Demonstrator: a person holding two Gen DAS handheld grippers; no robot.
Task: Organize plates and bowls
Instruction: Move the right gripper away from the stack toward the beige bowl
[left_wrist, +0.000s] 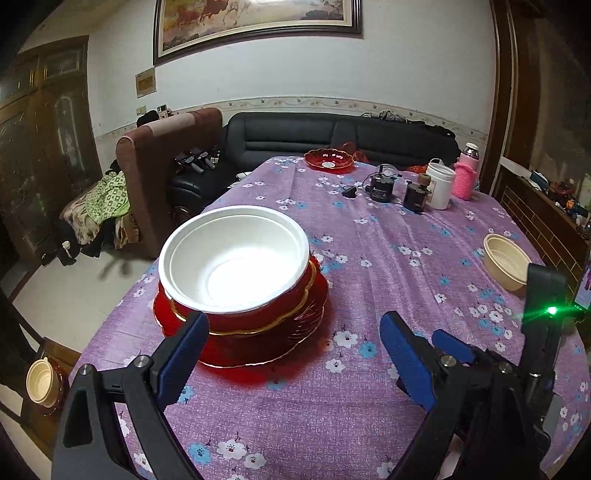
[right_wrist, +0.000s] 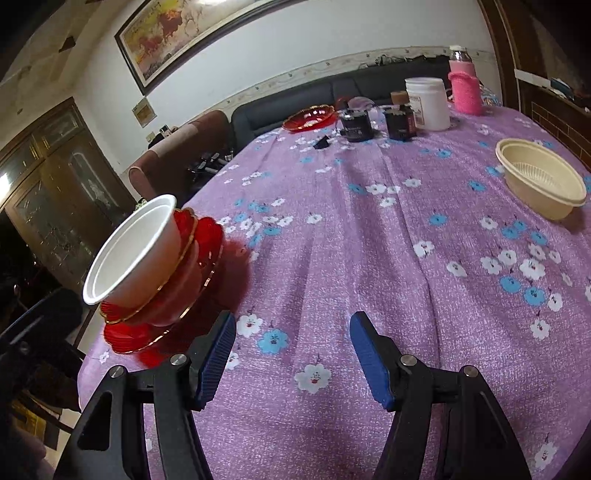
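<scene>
A white bowl (left_wrist: 232, 258) sits inside a red gold-rimmed bowl (left_wrist: 266, 314), which rests on a red plate (left_wrist: 258, 350) near the table's left edge. My left gripper (left_wrist: 293, 319) is open just in front of this stack; its left finger (left_wrist: 184, 354) overlaps the plate's rim in the picture, and I cannot tell whether they touch. In the right wrist view the same stack (right_wrist: 136, 247) lies to the left. My right gripper (right_wrist: 293, 317) is open over bare cloth. A cream bowl (right_wrist: 543, 181) stands alone at the right. A red dish (right_wrist: 310, 118) sits at the far end.
A purple flowered cloth (left_wrist: 369, 258) covers the table. At its far right stand dark jars (right_wrist: 354, 127), a white tub (right_wrist: 426, 103) and a pink bottle (right_wrist: 463, 88). Another cream bowl (left_wrist: 42, 382) rests on a chair at lower left. Sofas stand beyond the table.
</scene>
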